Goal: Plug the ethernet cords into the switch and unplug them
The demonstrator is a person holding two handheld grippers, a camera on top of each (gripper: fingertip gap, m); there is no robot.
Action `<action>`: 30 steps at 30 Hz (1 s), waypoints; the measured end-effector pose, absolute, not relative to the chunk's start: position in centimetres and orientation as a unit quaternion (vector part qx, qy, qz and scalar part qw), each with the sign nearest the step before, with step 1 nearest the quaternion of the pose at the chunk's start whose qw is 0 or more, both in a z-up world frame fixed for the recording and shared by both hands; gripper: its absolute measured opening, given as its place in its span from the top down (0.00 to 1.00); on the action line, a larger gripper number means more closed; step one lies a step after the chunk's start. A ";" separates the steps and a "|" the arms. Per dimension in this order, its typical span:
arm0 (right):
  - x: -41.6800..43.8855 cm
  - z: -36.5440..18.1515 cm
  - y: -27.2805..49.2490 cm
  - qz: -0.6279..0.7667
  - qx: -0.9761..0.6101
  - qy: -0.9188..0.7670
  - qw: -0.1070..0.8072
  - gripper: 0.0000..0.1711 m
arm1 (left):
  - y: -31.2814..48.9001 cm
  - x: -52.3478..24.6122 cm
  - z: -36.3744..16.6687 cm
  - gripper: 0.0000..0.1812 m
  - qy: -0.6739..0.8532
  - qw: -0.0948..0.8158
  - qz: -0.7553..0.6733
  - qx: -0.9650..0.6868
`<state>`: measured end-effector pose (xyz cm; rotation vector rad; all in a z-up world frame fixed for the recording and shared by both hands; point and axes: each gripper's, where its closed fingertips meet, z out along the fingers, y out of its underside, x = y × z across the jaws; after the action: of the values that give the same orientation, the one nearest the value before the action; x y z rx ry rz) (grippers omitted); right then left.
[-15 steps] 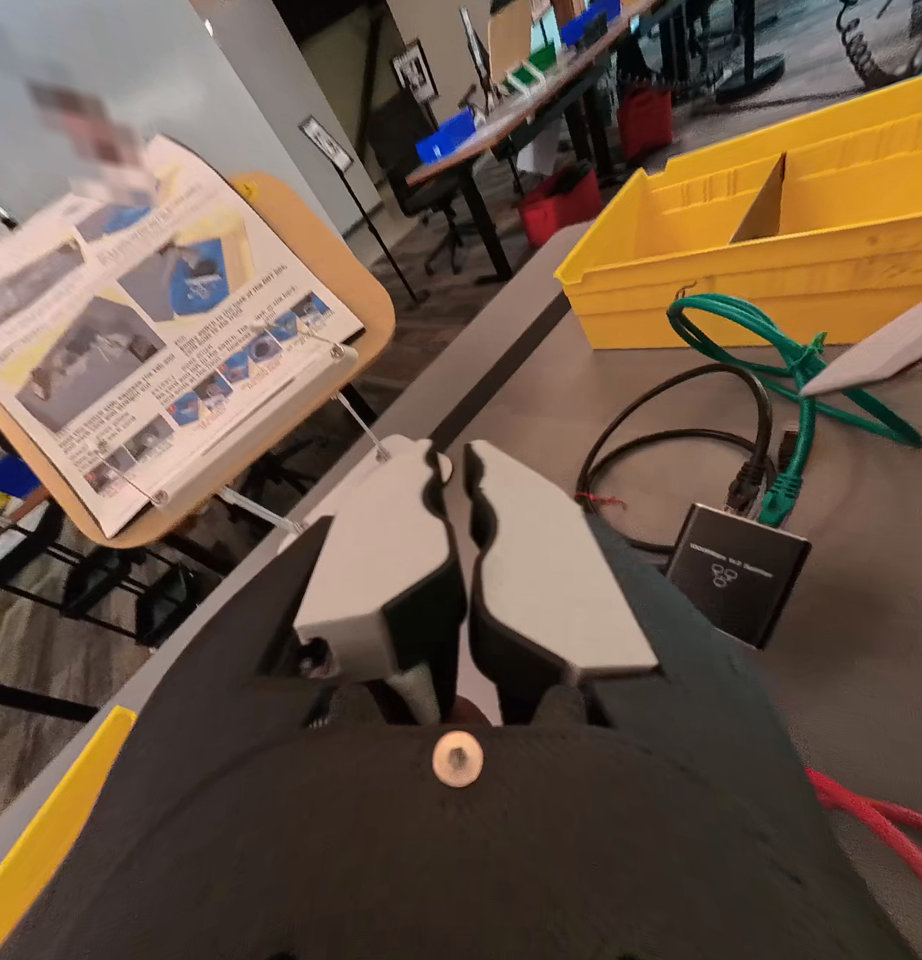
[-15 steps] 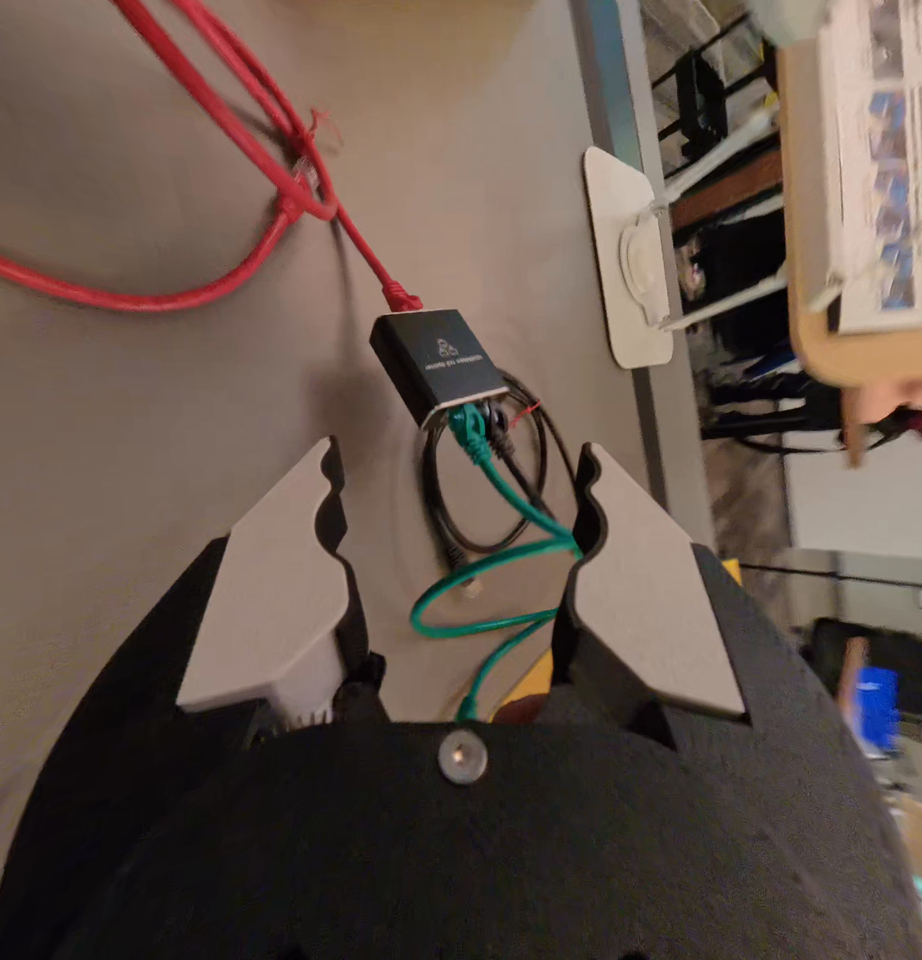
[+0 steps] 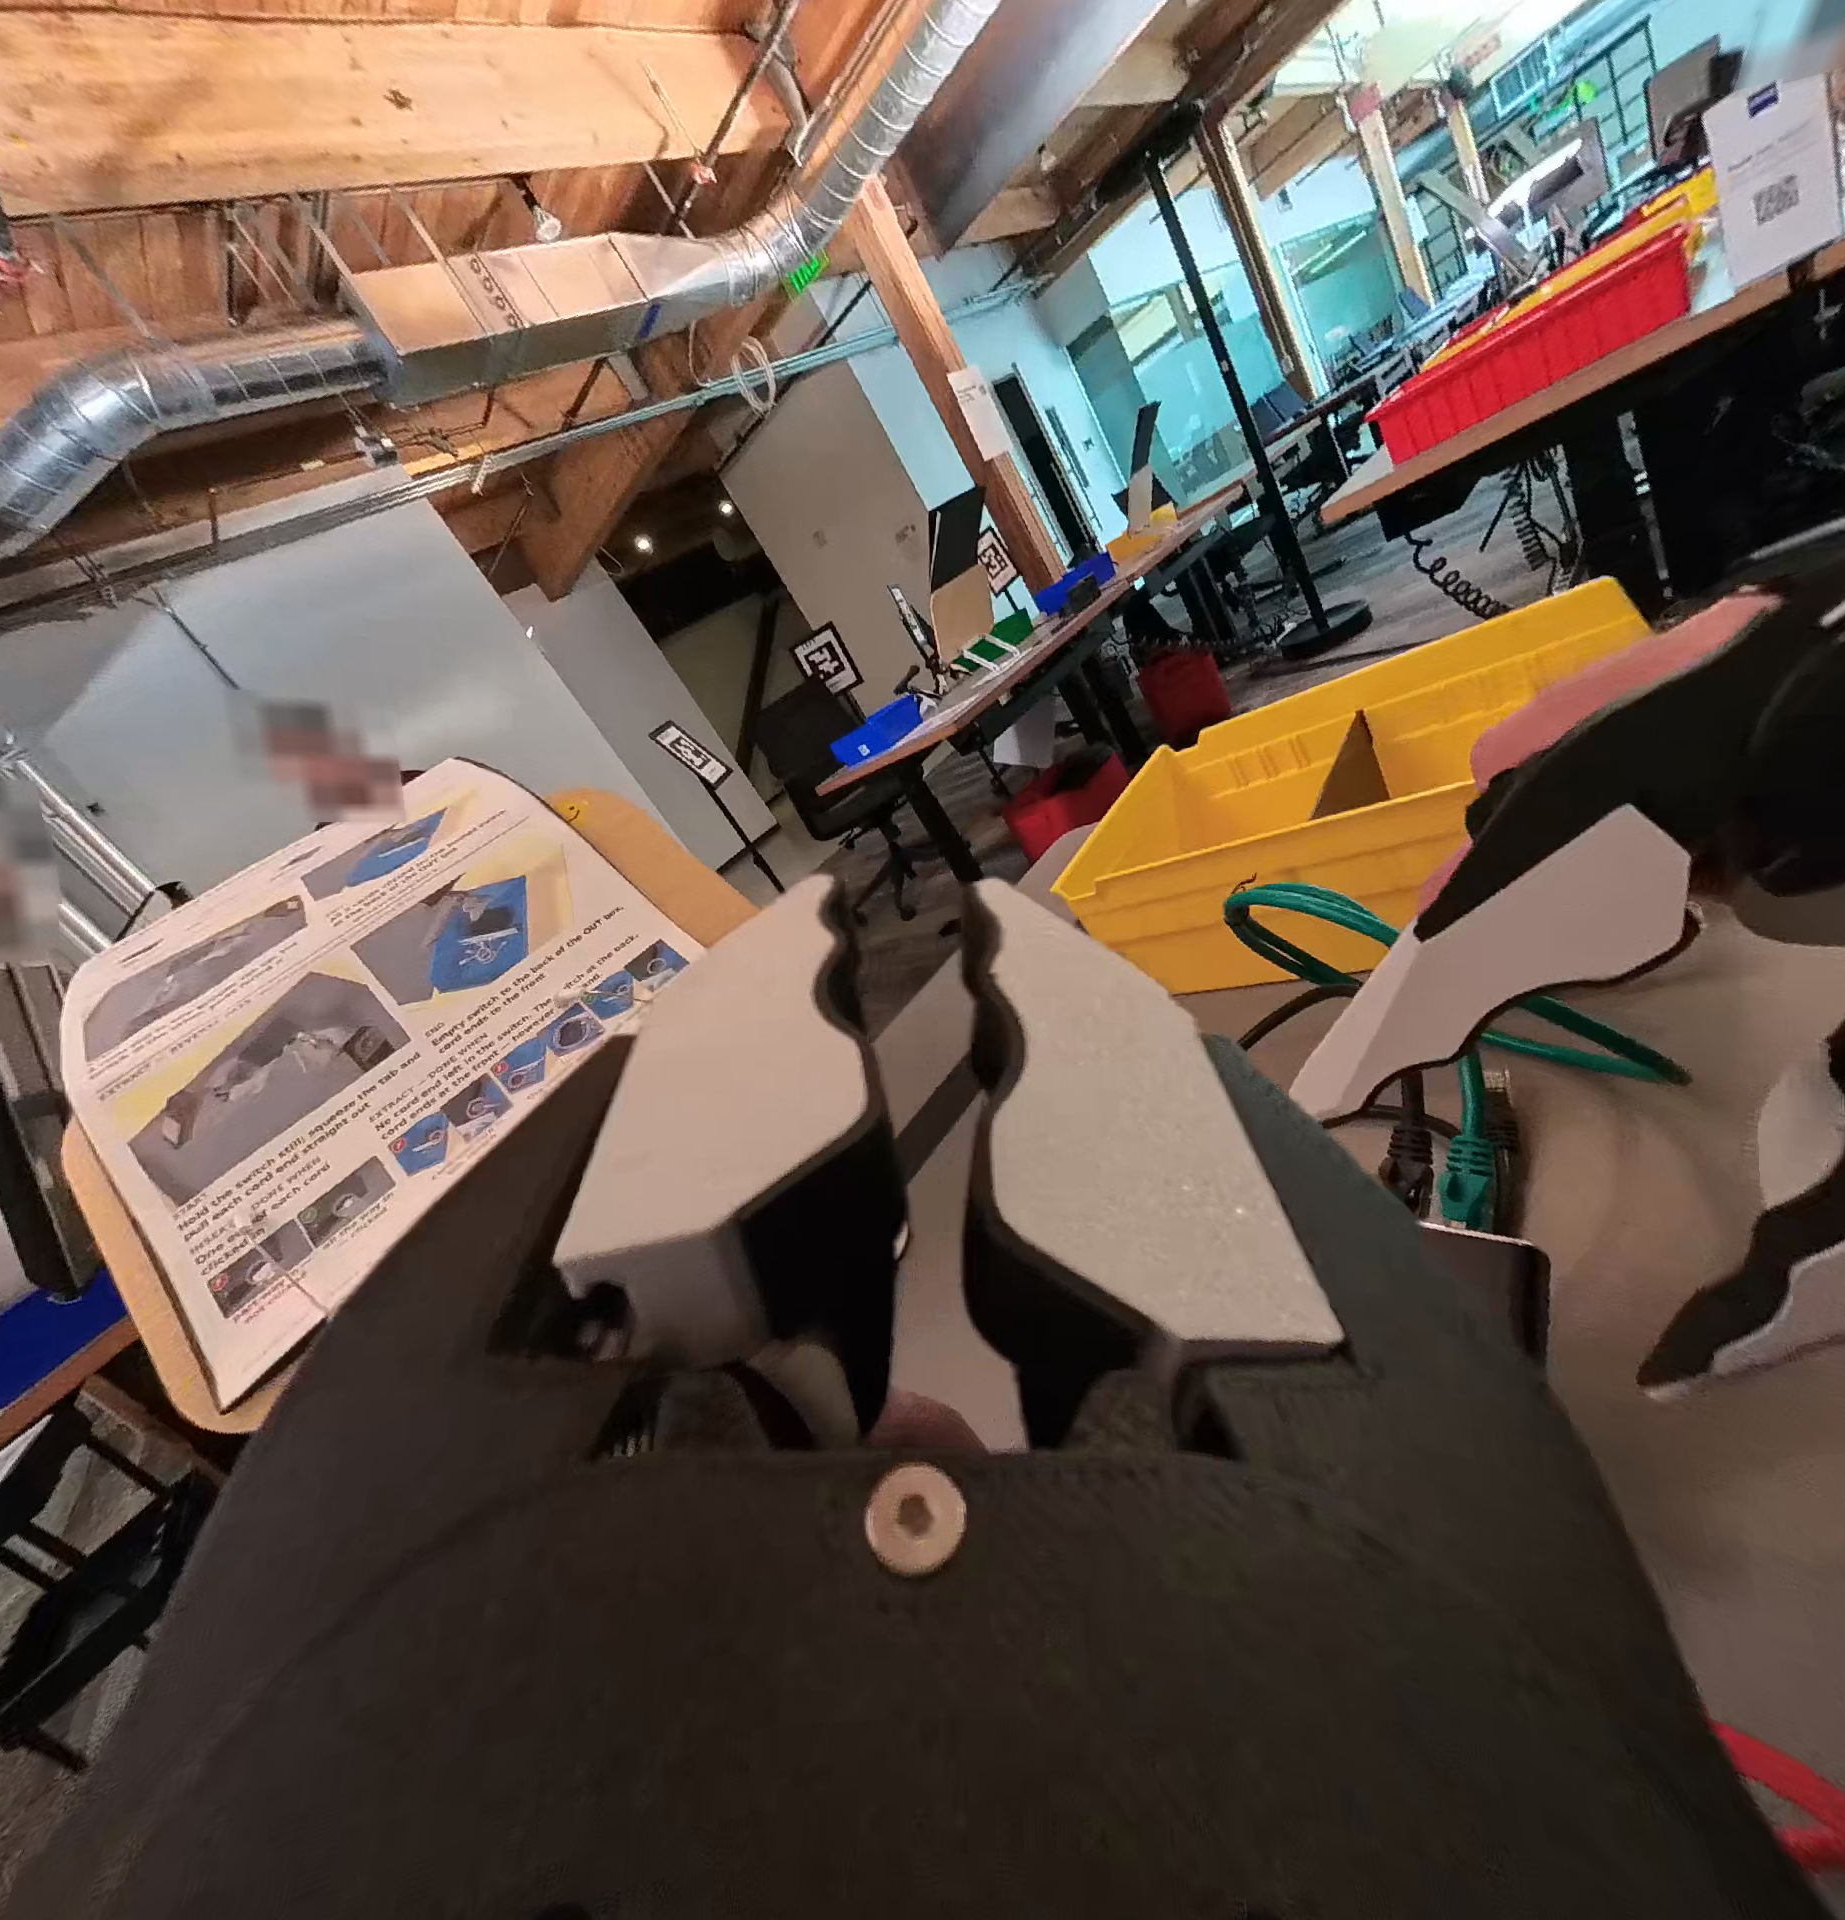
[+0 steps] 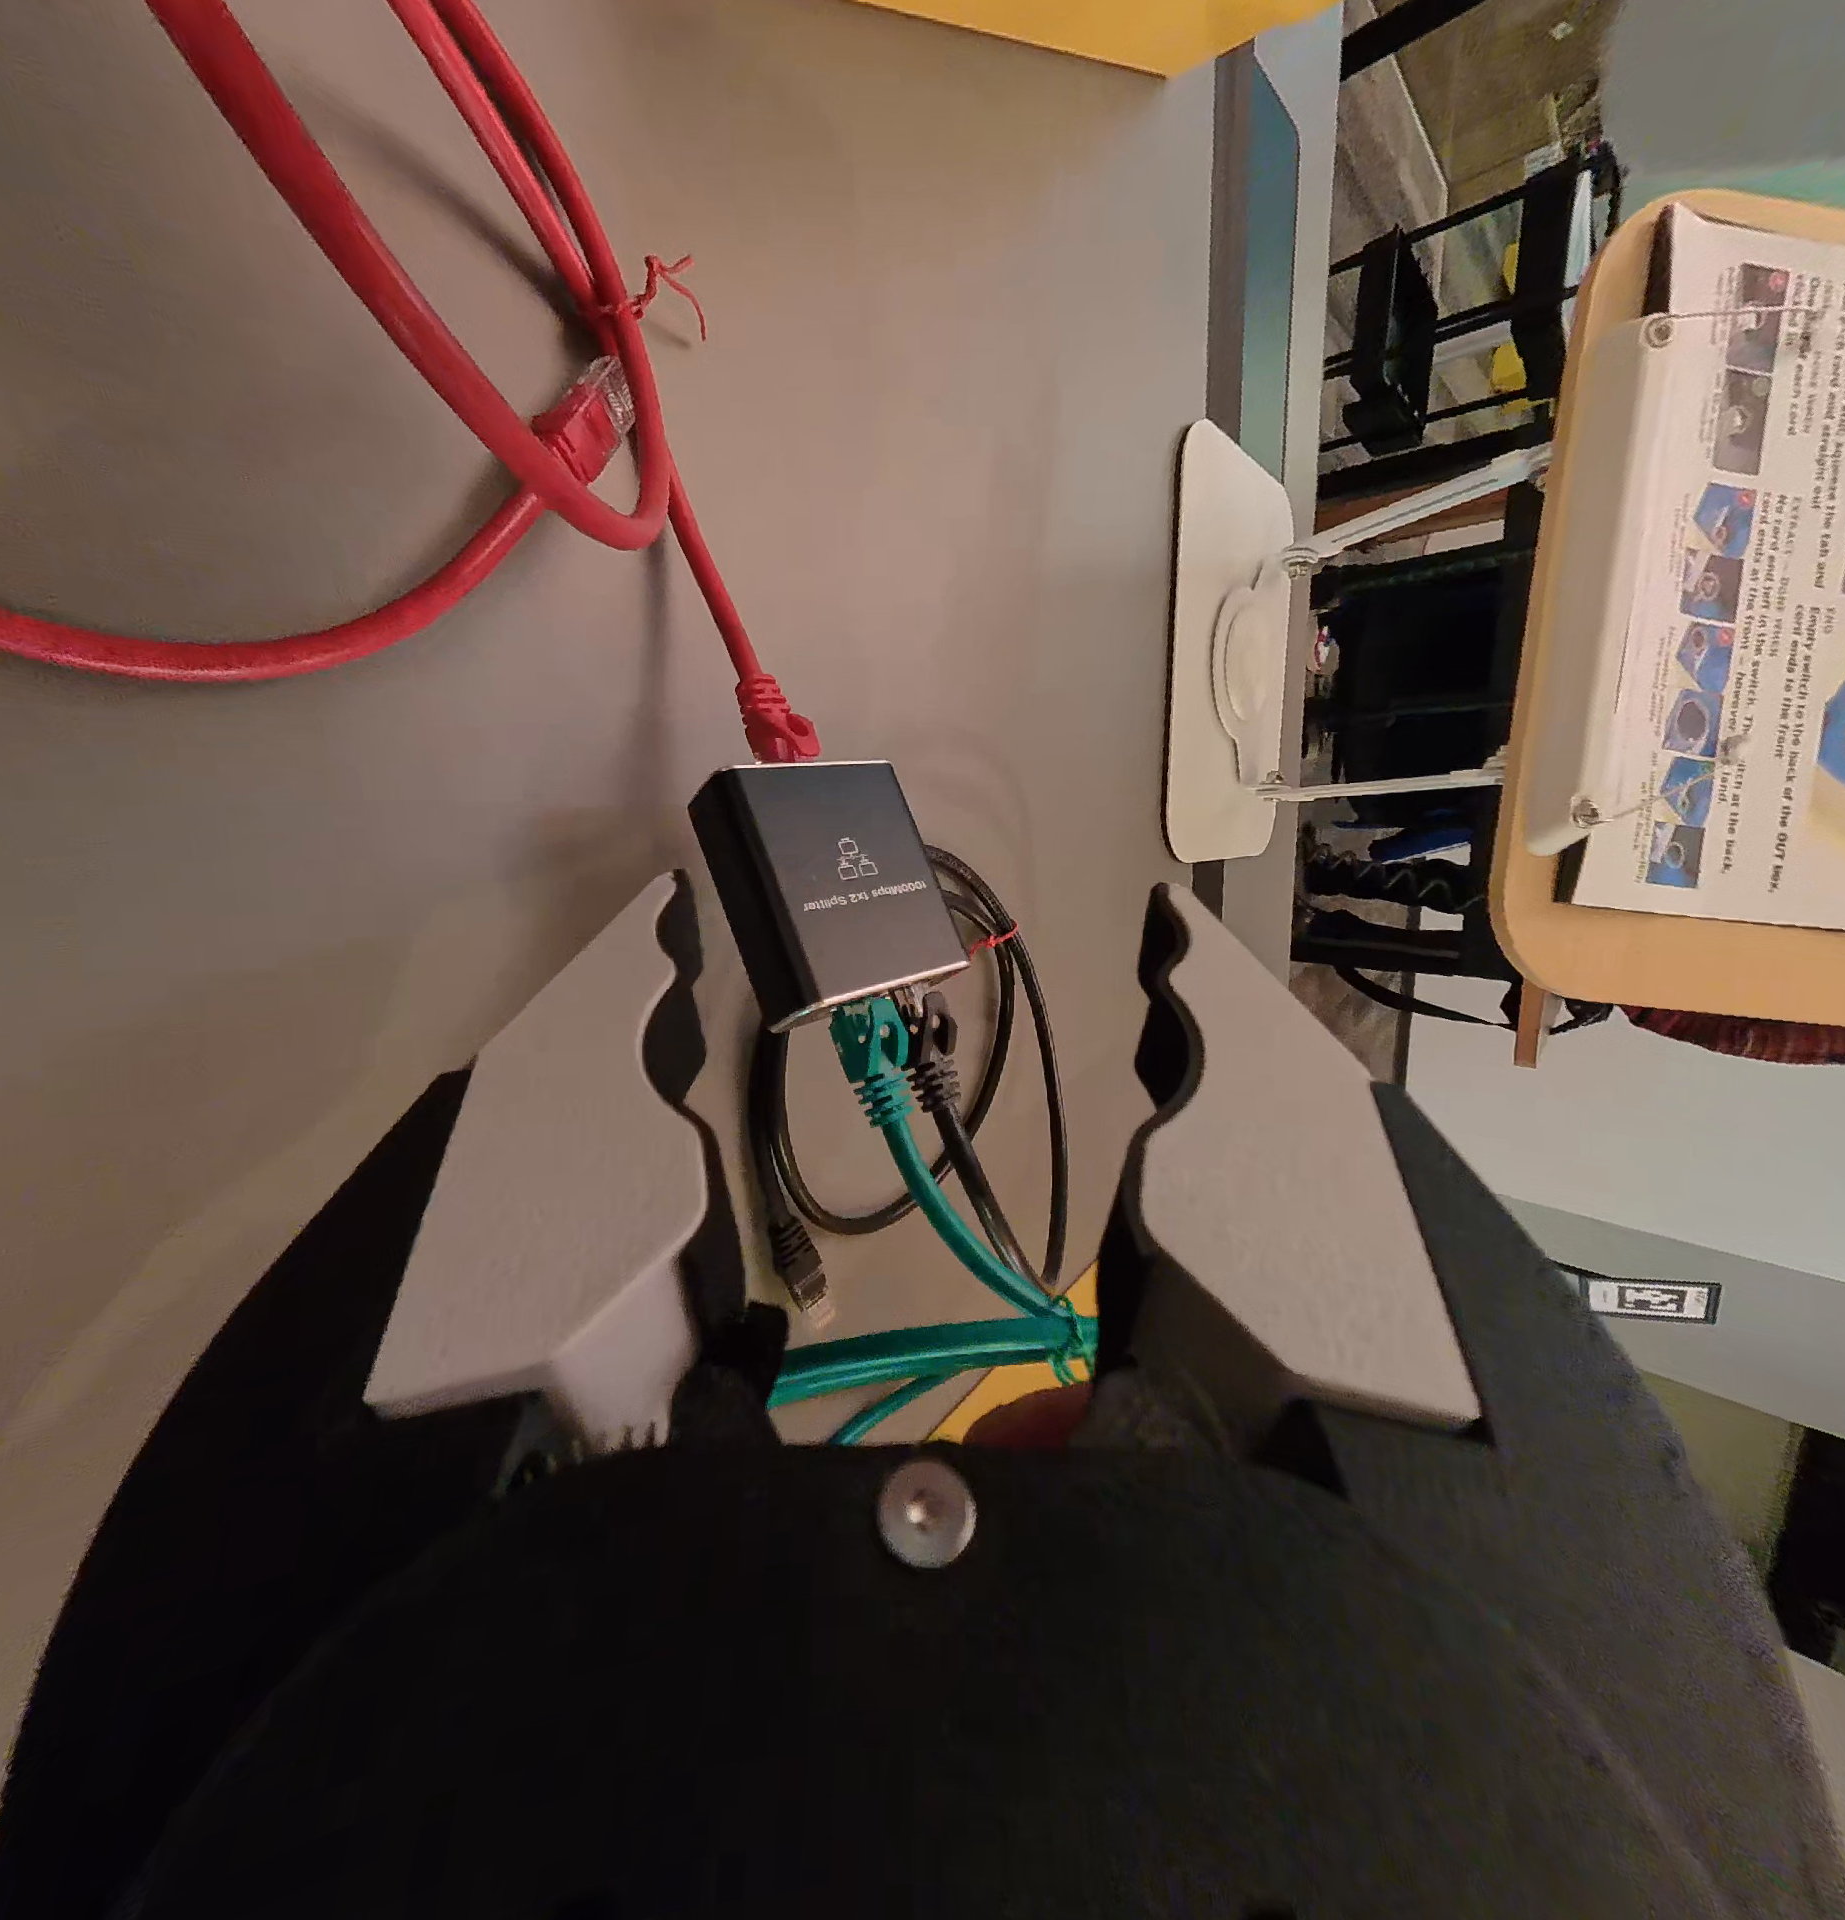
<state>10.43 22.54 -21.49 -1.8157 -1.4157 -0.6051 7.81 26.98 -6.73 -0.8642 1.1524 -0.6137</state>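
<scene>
The black switch (image 4: 830,883) lies on the grey table (image 4: 274,935). A red cord (image 4: 778,717) is plugged into its far end. A green cord (image 4: 871,1049) and a black cord (image 4: 933,1049) are plugged side by side into its near end. My right gripper (image 4: 918,904) is open and empty, its fingers straddling the switch's near end from above. In the left wrist view it (image 3: 1479,1242) hangs over the green plug (image 3: 1469,1174) and black plug (image 3: 1411,1153). My left gripper (image 3: 897,914) is shut and empty, raised left of the switch, which its finger mostly hides.
A yellow bin (image 3: 1313,831) stands behind the cords. An instruction sheet on a wooden board (image 3: 378,1039) stands off the table's left edge, on a white base pad (image 4: 1224,644). The red cord's loose plug (image 4: 585,416) and the black cord's loose plug (image 4: 798,1268) lie on the table. To reach the green plug (image 3: 1469,1174) in a straight line is about 5 cm for my right fingers, about 20 cm for my left. My right wrist view (image 4: 883,1073) looks at it from another angle.
My right gripper has moved closer to the switch and now shows large in the left wrist view. My left gripper has tilted upward, still shut.
</scene>
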 end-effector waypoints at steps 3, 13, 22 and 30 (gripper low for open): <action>10.4 -22.2 22.7 -0.240 -0.706 -0.563 0.356 0.47 | 27.6 7.6 -6.6 0.77 0.509 0.723 -0.252 -0.393; 10.9 -16.3 23.1 -0.218 -0.701 -0.506 0.453 0.65 | 26.5 8.1 -6.4 0.52 0.543 0.710 -0.231 -0.384; 9.6 -7.7 22.1 -0.001 -0.692 -0.413 0.592 0.67 | 18.7 9.0 -6.7 0.63 0.630 0.579 -0.401 -0.328; 5.9 -8.1 19.2 0.129 -0.659 -0.483 0.562 0.82 | 13.3 9.2 -9.5 0.66 0.699 0.440 -0.475 -0.303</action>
<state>5.88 19.23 -8.13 -1.5530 -1.1378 0.3027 9.23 13.25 -9.46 -0.7516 1.7369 -1.1785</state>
